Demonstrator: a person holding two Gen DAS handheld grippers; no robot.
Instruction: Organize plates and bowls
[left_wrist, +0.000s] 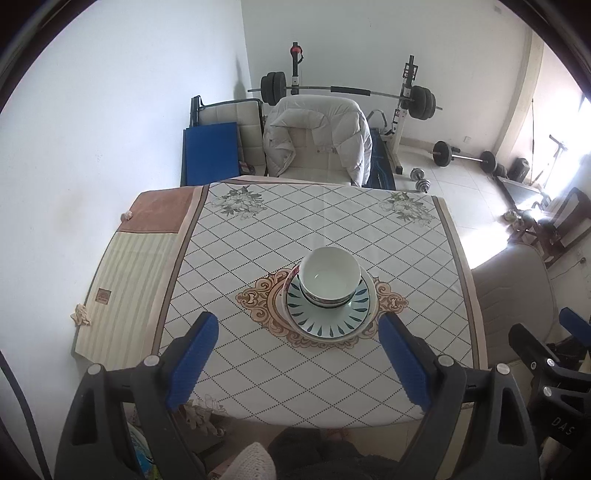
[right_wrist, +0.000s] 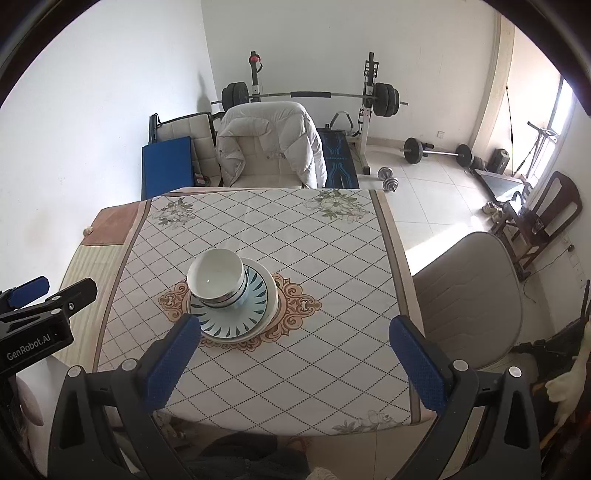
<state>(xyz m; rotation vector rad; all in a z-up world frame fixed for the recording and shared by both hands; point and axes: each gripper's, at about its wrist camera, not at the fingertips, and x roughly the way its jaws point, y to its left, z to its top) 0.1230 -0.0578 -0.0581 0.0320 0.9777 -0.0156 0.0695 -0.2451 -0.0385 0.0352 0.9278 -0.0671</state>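
While both jaws gape empty, stacked bowls (left_wrist: 328, 277) on plates (left_wrist: 330, 317) sit mid-table (left_wrist: 258, 387), edges well clear.

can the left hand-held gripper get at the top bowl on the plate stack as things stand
Probably yes. The left hand-held gripper is open and empty, raised in front of the top bowl, with only bare tablecloth between them and nothing crowding the plates.

- A table with a diamond-check tablecloth (left_wrist: 258, 236) fills the middle.
- A chair draped with a white padded jacket (left_wrist: 317, 136) stands at its 12 o'clock edge.
- A barbell on a rack (left_wrist: 347, 90) stands behind the chair.
- A blue mat (left_wrist: 208, 153) leans at 11 o'clock.
- A grey chair (right_wrist: 469, 295) sits at 3 o'clock.
- Dumbbells (right_wrist: 388, 179) lie on the tiled floor at 1 o'clock.
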